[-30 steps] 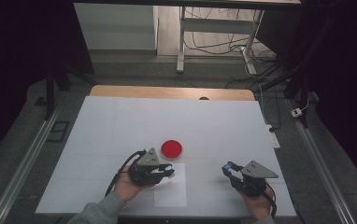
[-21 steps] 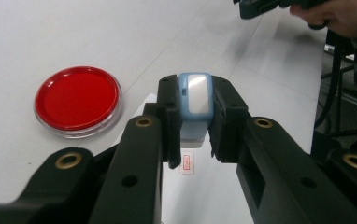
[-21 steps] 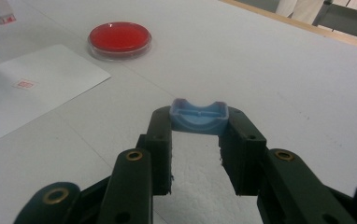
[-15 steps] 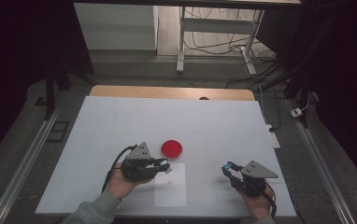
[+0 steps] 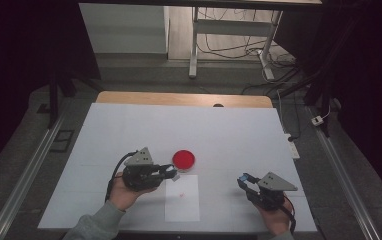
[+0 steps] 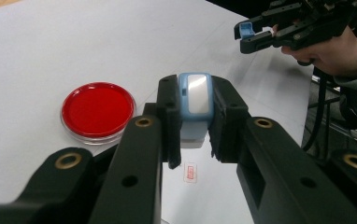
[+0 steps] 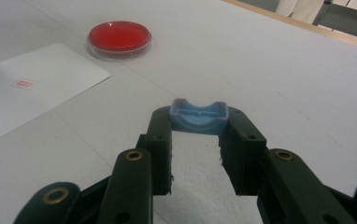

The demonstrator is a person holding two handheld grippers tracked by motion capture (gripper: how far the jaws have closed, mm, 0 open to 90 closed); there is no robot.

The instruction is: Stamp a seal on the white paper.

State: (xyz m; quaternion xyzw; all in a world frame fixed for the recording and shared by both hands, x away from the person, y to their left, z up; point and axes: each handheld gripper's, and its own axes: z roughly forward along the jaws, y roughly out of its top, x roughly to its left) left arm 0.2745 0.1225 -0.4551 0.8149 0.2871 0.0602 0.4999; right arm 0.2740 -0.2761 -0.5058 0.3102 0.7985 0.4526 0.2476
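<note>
Both grippers, the left gripper [image 5: 171,172] and the right gripper [image 5: 243,180], are black, with brass-coloured screws and a grey three-cornered plate on top. A black cable [image 5: 114,175] trails from the left one. The person wears grey sleeves [image 5: 95,225].

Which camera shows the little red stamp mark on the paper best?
The left gripper view: the red stamp mark is close and sharp below the stamp. The right gripper view shows it smaller; the high view shows a faint dot.

The dish [image 5: 183,159] stands on the table [image 5: 229,130], just behind the sheet of paper [image 5: 182,200]. The left gripper [image 5: 171,172] hangs left of both; the right gripper [image 5: 242,180] is well apart to the right.
</note>
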